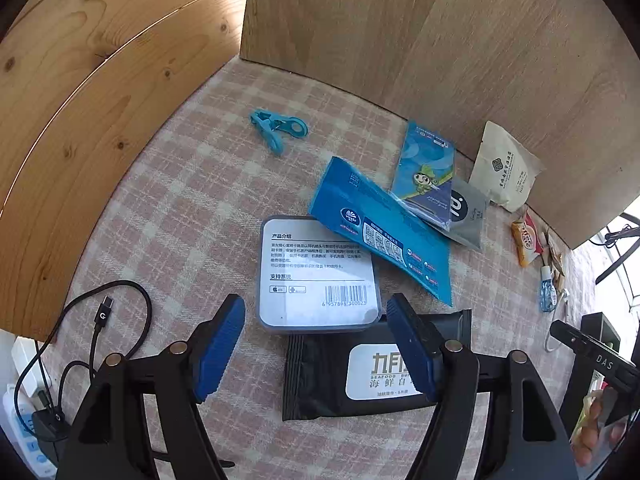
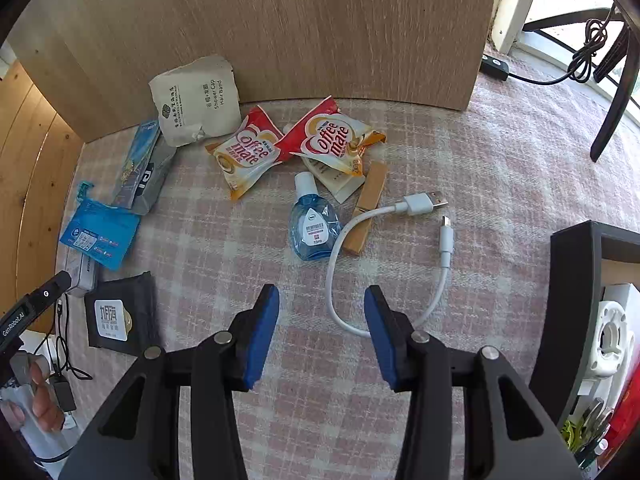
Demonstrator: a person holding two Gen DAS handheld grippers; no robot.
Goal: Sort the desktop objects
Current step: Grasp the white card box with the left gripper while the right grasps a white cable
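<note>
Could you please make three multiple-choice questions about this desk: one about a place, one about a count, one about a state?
1. Where does the wooden clothespin lie?
A. Beside the blue dropper bottle
B. On the black snack packet
C. Inside the right claw

2. How many Coffee mate sachets are there?
A. One
B. Two
C. Four

3. What is the state of the left claw?
A. Shut on a cable
B. Shut on the teal clip
C. Open, holding nothing

Answers: 1 A, it lies just right of the bottle. 2 B, two red-and-yellow sachets sit side by side. 3 C, its jaws stand wide apart with nothing gripped.
</note>
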